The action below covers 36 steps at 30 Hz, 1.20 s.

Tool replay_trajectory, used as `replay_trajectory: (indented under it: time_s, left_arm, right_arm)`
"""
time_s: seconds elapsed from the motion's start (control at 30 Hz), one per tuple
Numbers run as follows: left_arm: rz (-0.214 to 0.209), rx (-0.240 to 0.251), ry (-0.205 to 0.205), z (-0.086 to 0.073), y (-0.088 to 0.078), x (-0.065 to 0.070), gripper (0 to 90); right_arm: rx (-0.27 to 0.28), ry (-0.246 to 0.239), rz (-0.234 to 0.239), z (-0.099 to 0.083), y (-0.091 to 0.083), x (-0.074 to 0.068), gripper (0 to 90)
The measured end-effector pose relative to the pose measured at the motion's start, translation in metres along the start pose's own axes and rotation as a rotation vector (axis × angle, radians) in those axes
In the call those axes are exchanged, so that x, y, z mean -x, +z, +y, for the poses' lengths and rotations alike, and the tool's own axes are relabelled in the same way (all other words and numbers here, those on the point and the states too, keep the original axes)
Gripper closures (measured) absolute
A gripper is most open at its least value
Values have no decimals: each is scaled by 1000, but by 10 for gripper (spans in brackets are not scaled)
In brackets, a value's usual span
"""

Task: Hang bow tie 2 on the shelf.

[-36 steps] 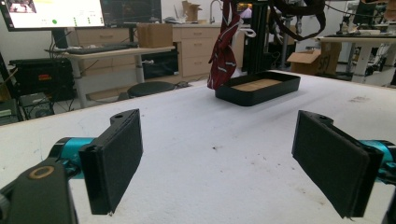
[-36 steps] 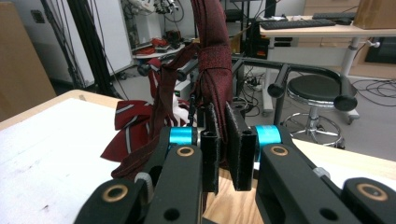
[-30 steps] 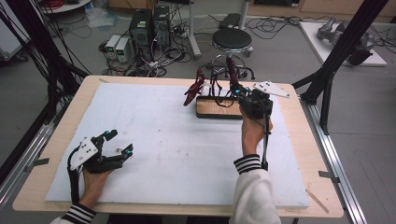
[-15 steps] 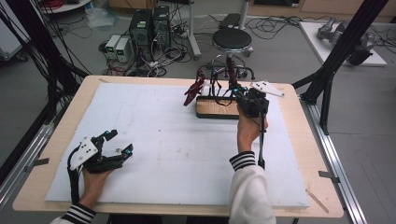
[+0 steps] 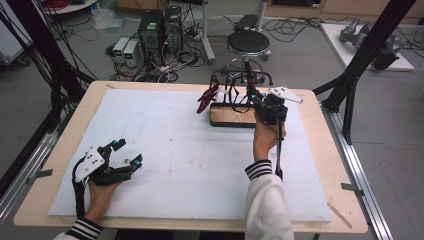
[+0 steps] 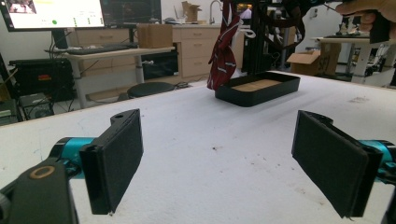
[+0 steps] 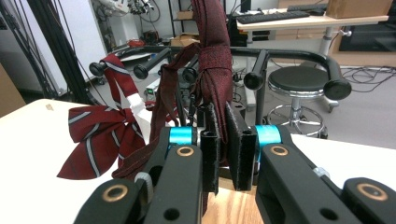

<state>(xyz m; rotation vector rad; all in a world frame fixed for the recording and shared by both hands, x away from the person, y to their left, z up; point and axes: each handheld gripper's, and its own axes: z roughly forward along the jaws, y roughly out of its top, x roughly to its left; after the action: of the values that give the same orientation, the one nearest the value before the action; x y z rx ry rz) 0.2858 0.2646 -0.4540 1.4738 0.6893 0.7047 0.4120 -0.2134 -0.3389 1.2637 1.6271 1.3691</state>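
Observation:
A dark red necktie (image 7: pixel 212 70) hangs from a black rack (image 7: pixel 289 53) that stands on a black tray with a wooden floor (image 5: pixel 232 116) at the table's far middle. My right gripper (image 7: pixel 223 116) is shut on this tie's hanging part; in the high view it (image 5: pixel 255 96) is over the tray's right end. A red striped bow tie (image 7: pixel 100 135) hangs on the rack's left side (image 5: pixel 206 97). My left gripper (image 5: pixel 127 152) rests at the near left of the table, open, with nothing between its pads (image 6: pixel 116 154).
A white mat (image 5: pixel 170 150) covers the wooden table. A black stool (image 5: pixel 248 42) stands just beyond the far edge, with computers and cables on the floor. Black frame posts (image 5: pixel 350 85) rise at the table's right and left.
The right hand has edged slightly forward toward the rack with the gripper staying at the tie. The left gripper has not moved.

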Motion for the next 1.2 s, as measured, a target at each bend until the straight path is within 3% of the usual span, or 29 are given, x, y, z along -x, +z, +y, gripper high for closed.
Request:
replay_trajectory:
  time_s: [1.2]
  left_arm:
    - [-3, -2, 6, 0, 0, 0, 169]
  right_arm:
    - [-109, -29, -15, -4, 29, 11, 848]
